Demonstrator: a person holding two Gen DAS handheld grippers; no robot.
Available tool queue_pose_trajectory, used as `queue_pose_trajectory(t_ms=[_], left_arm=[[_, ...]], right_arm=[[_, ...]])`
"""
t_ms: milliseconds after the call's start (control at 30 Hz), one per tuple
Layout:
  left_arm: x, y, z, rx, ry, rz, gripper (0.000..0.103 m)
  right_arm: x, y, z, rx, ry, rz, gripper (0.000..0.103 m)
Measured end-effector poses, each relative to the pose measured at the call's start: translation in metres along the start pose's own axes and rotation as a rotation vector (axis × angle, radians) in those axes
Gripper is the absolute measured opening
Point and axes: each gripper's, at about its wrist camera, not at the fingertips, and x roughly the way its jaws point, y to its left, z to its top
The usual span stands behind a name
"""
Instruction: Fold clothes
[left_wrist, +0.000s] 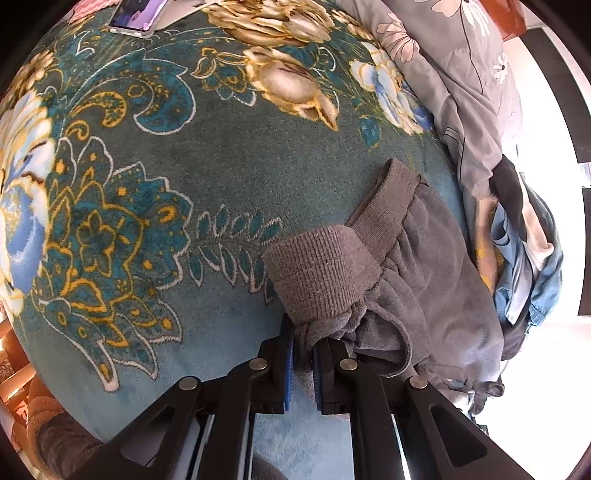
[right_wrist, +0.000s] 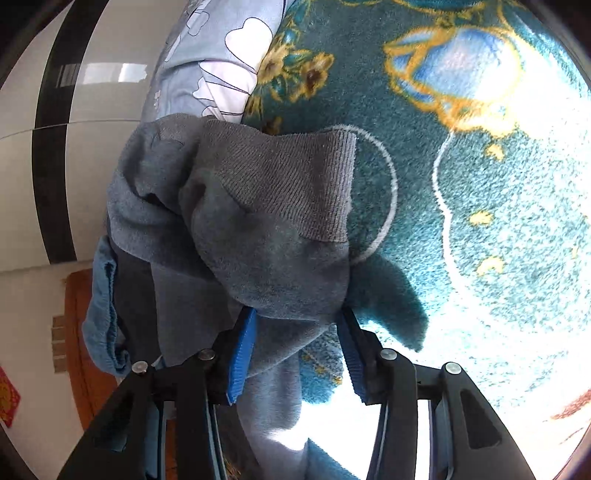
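A grey fleece garment (left_wrist: 436, 277) with ribbed cuffs lies on a teal flowered blanket (left_wrist: 184, 166) near its right edge. My left gripper (left_wrist: 303, 343) is shut on a bunched bit of the fabric just below one ribbed cuff (left_wrist: 317, 277). In the right wrist view the same garment (right_wrist: 258, 206) hangs raised over the blanket (right_wrist: 461, 221) and casts a shadow on it. A thick fold fills the gap between the blue pads (right_wrist: 243, 343) of my right gripper (right_wrist: 297, 321), touching both.
A grey flowered quilt (left_wrist: 461, 74) is heaped along the blanket's right side. A pile of blue and dark clothes (left_wrist: 524, 240) sits beside it. A phone (left_wrist: 136, 14) lies at the far edge. Blue cloth (right_wrist: 103, 314) hangs by the tiled wall (right_wrist: 55, 147).
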Motion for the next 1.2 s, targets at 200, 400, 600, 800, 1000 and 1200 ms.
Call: queue_pose_trajectory(t_ms=[200, 400, 600, 800, 1000, 1200], left_arm=[[-0.006, -0.002, -0.002, 0.009, -0.018, -0.029, 0.009], [-0.015, -0.002, -0.002, 0.031, 0.007, -0.077, 0.009], [-0.005, -0.005, -0.003, 0.035, 0.026, -0.063, 0.009], [-0.001, -0.007, -0.007, 0.043, 0.020, -0.038, 0.009], [0.004, -0.011, -0.005, 0.060, 0.010, -0.018, 0.009], [0.011, -0.011, -0.004, 0.051, 0.009, -0.004, 0.009]], right_arm=[[-0.058, 0.027, 0.000, -0.075, -0.158, 0.035, 0.008], [-0.172, 0.087, -0.029, -0.299, -0.347, -0.127, 0.008], [-0.101, 0.101, 0.010, -0.355, -0.160, -0.439, 0.010], [-0.014, 0.086, 0.028, -0.388, -0.018, -0.515, 0.012], [-0.054, 0.090, 0.020, -0.522, -0.047, -0.306, 0.040], [-0.096, 0.001, 0.035, -0.323, -0.100, -0.359, 0.041]])
